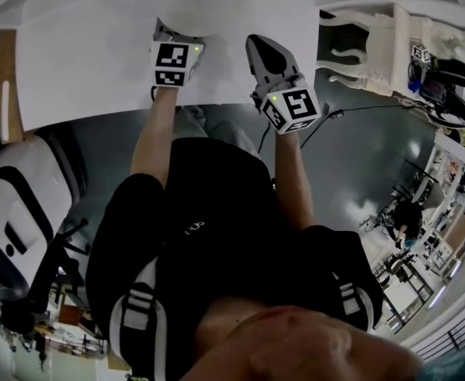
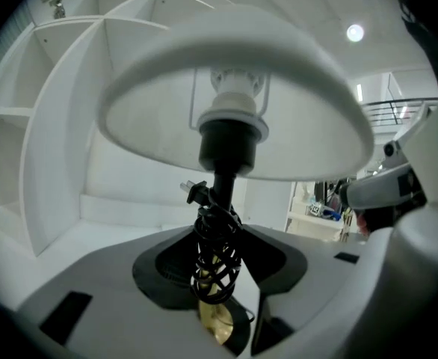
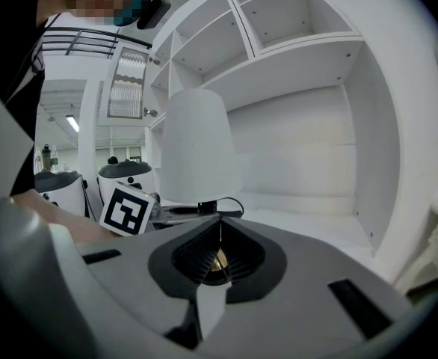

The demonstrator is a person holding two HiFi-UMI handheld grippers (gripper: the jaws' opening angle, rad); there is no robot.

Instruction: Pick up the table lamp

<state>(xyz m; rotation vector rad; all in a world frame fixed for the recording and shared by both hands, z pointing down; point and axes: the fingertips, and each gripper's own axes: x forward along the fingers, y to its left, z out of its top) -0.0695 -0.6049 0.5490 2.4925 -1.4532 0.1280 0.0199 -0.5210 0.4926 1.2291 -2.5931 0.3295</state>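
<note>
White table (image 1: 82,62): the table lamp (image 2: 226,137) stands upright on its far side, long axis vertical, straight ahead of the left gripper (image 2: 220,245), the nearer of the two. The black stem (image 2: 225,189), wound with coiled cord (image 2: 217,264), sits between that gripper's part-open jaws. White shows beside the cord, so the grip is judged not yet clamped. Right gripper (image 3: 220,226): jaws together, empty, with the lamp ahead to its left and clear of it.

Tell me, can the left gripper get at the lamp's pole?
Probably yes: the lamp's pole, wound with black cord, stands right between the fingers of the left gripper, nothing blocking. Whether they press it I can't tell.
</note>
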